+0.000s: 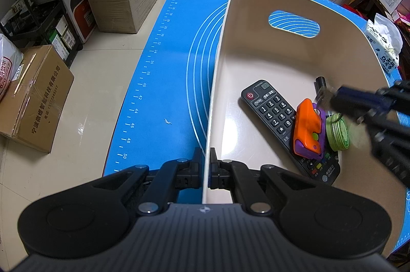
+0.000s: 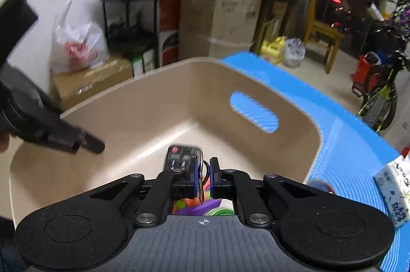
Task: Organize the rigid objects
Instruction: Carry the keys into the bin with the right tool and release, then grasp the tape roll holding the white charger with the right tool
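Left wrist view: left gripper is clamped on the near-left wall of the beige bin; inside lie a remote, orange-purple toy and green disc; right gripper, jaws narrowly parted, holds small blurred keys above them.

left wrist: close, along bin wall | right wrist: above bin | shared: bin

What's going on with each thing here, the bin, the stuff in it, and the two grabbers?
Beige bin: upright on the blue mat.
Remote control: lying flat inside.
Orange-purple toy: lying on the remote.
Green tin: on edge.
Left gripper: clamping the bin's wall.
Right gripper: over the bin, holding a small item.
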Available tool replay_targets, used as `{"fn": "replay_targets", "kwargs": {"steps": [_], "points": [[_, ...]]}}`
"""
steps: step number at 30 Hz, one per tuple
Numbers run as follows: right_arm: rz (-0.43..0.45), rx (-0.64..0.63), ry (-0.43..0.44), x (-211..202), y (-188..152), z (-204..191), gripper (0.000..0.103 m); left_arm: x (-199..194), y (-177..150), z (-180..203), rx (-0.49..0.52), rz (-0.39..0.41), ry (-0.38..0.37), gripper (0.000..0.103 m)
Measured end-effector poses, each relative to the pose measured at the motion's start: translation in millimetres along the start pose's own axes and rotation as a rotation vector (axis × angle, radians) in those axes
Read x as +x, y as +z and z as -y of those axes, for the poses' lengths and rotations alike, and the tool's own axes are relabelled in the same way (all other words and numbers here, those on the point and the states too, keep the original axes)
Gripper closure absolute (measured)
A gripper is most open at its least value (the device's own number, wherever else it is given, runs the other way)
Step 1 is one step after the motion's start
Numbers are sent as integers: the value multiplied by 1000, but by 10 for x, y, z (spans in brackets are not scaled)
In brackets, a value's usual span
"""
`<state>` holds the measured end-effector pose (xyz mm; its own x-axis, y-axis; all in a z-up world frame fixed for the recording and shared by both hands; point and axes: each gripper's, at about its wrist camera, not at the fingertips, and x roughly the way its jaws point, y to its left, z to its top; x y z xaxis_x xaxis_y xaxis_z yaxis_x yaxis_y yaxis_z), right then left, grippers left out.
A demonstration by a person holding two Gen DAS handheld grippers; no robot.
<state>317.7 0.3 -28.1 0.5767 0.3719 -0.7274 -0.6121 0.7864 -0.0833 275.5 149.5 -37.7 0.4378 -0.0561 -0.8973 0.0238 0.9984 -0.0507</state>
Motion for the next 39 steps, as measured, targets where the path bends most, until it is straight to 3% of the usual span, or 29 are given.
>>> {"fn": "replay_targets", "kwargs": {"steps": [7, 11, 13, 17, 23, 30, 34, 39], "points": [[-65, 41, 9, 101, -15, 54, 81, 1, 1, 1, 0, 0, 0, 98], [-6, 82, 25, -32, -42, 146, 51, 1, 0, 1, 0, 0, 0, 98], [28, 106, 28, -112, -48, 196, 45, 1, 1, 2, 0, 0, 0, 98], [97, 183, 29, -293, -49, 364, 42, -1, 0, 0, 0, 0, 1, 98], [194, 250, -52, -551, -96, 648, 26, -1, 0, 2, 1, 0, 2, 98], [229, 343, -192, -622, -361, 1089, 24, 0, -1, 1, 1, 0, 2, 98], [176, 360, -229, -473, -556, 1303, 24, -2, 0, 5, 1, 0, 2, 98], [81, 287, -234, -210, -733, 1374, 26, -1, -3, 8, 4, -1, 7, 98]]}}
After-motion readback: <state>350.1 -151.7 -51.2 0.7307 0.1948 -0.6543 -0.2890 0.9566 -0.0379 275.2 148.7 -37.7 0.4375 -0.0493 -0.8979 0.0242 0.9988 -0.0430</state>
